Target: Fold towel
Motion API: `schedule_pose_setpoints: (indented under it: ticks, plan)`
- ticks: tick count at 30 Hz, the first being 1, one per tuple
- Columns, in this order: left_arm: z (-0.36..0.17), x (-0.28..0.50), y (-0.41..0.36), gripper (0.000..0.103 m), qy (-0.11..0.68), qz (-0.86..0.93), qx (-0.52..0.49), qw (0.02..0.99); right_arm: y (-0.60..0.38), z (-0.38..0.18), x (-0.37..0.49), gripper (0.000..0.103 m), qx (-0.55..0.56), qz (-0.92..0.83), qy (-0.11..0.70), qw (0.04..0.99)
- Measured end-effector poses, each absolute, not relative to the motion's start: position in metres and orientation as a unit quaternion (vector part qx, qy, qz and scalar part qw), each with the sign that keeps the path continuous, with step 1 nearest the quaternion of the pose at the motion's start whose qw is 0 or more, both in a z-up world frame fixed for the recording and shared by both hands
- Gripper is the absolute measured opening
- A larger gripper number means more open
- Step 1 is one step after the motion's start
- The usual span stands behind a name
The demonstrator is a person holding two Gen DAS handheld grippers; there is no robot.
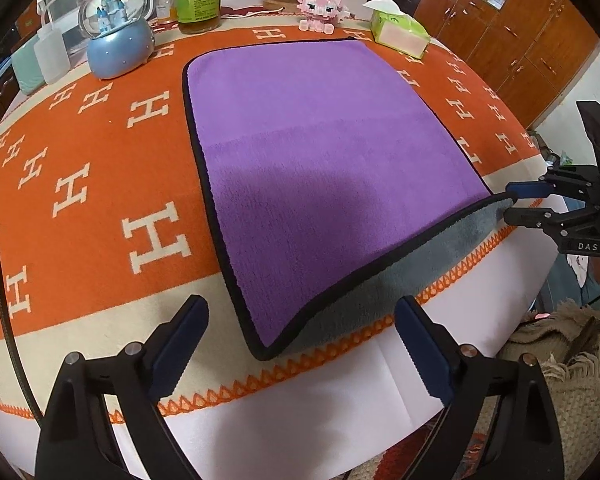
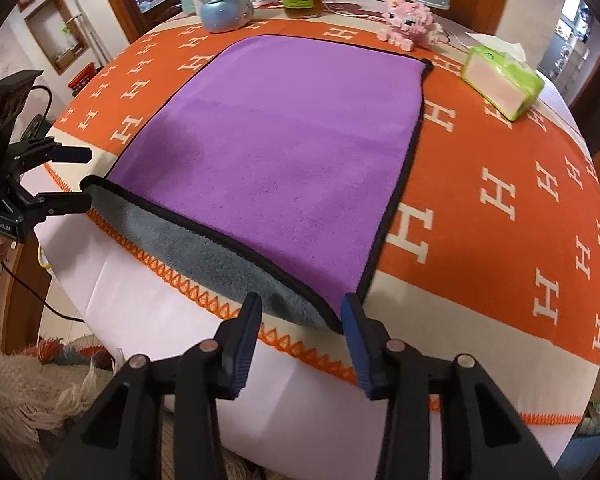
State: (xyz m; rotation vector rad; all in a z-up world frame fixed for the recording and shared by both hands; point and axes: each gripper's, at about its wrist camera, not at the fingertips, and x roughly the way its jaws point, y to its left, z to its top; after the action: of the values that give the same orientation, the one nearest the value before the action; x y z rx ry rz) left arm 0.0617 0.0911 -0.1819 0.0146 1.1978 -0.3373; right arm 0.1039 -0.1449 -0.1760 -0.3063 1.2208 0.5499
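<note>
Towel: the purple microfibre towel with a black hem and grey underside (image 1: 320, 152) lies flat on the orange H-patterned blanket (image 1: 100, 168) covering your counter, its near edge at the blanket's zigzag border, lifted enough to show grey.

Key relation: the towel runs away from you; the near edge runs across, from one tool to the other. Each tool faces its own near corner, so neither hand is better placed.

Left tool (image 1: 300, 356): fingers spread wide, holding nothing. The near-left corner (image 1: 262, 354) sits between them, not pinched.

Right tool (image 2: 302, 336): fingers apart, straddling the near-right corner (image 2: 338, 326). From the left wrist view its fingers sit above and below the hem, but I cannot tell whether they touch cloth; I judge no grip yet.

Next move, as I judge it: close both tools on the corners, then carry the near edge towards the far hem.

Watch: the plush pile looks thick and limp, so expect sag between your hands.

Far clutter: the blue snow globe (image 1: 116, 36) and green tissue pack (image 1: 400, 34) stand near the far corners.
</note>
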Motion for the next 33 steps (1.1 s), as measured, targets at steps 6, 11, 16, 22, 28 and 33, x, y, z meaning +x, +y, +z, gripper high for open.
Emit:
schedule_pose_setpoints:
  ticks: [6, 11, 16, 22, 28, 33]
  plan:
    - [-0.187, 0.064, 0.090, 0.083, 0.570, -0.161, 0.006, 0.806, -0.144, -0.178, 0.103, 0.023, -0.158, 0.261, 0.561, 0.770]
    - [-0.191, 0.064, 0.091, 0.075, 0.578, -0.163, 0.006, 0.800, -0.146, -0.178, 0.102, 0.013, -0.163, 0.264, 0.559, 0.769]
    - [-0.195, 0.064, 0.092, 0.060, 0.587, -0.166, 0.003, 0.793, -0.148, -0.179, 0.101, 0.012, -0.161, 0.263, 0.562, 0.768]
    - [-0.200, 0.066, 0.094, 0.041, 0.596, -0.175, -0.007, 0.784, -0.148, -0.180, 0.101, 0.012, -0.158, 0.261, 0.563, 0.768]
    - [-0.201, 0.066, 0.094, 0.030, 0.601, -0.178, -0.005, 0.779, -0.148, -0.180, 0.101, 0.012, -0.158, 0.260, 0.563, 0.769]
    - [-0.199, 0.064, 0.096, 0.028, 0.602, -0.177, -0.007, 0.779, -0.149, -0.180, 0.101, 0.012, -0.157, 0.259, 0.562, 0.770]
